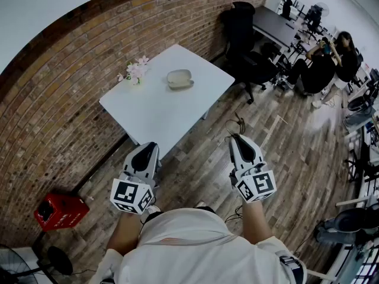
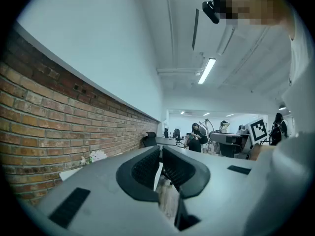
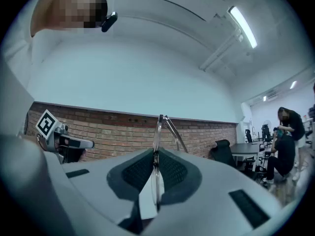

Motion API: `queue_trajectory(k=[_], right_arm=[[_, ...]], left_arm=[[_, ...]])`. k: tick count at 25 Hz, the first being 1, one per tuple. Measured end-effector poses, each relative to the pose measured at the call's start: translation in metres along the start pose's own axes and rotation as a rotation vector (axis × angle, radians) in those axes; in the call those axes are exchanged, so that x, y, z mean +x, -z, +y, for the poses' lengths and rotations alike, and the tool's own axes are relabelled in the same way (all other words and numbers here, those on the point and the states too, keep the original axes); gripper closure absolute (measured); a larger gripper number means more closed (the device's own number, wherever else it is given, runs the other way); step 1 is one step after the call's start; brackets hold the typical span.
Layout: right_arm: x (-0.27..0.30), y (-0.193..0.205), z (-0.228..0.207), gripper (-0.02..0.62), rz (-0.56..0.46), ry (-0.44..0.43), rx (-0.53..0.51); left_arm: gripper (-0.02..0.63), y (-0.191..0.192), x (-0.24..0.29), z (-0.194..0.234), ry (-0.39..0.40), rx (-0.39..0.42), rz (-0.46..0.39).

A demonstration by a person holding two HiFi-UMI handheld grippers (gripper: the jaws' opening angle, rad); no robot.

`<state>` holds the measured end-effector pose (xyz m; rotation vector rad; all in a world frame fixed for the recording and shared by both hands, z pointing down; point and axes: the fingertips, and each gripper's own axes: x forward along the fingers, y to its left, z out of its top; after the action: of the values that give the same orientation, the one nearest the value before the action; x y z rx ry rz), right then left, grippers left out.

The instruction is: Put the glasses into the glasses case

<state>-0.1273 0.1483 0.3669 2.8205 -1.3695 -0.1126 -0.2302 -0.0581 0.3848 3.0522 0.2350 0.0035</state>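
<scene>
Ahead, white table (image 1: 155,108) with glasses case (image 1: 180,78), brick wall (image 1: 71,70), plank floor (image 1: 284,141).

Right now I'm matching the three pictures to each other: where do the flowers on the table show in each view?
Head view: flowers upper left of centre, at the white table's corner nearest the wall.
Left gripper view: flowers small, low on the left, against the wall's foot.
Right gripper view: not in it.
Shared landmark: the brick wall, seen in all three.
</scene>
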Motion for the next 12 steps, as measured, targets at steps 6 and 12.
queue_trajectory(k=[6, 12], right_arm=[[-0.0101, 0.0048, 0.0015, 0.512, 0.012, 0.014, 0.014], [-0.0091, 0.0076, 0.0053, 0.512, 0.015, 0.002, 0.021]], left_arm=[[0.574, 0.0027, -0.0050, -0.0043, 0.015, -0.001, 0.011], [0.574, 0.0025, -0.0059, -0.0053, 0.019, 0.004, 0.019]])
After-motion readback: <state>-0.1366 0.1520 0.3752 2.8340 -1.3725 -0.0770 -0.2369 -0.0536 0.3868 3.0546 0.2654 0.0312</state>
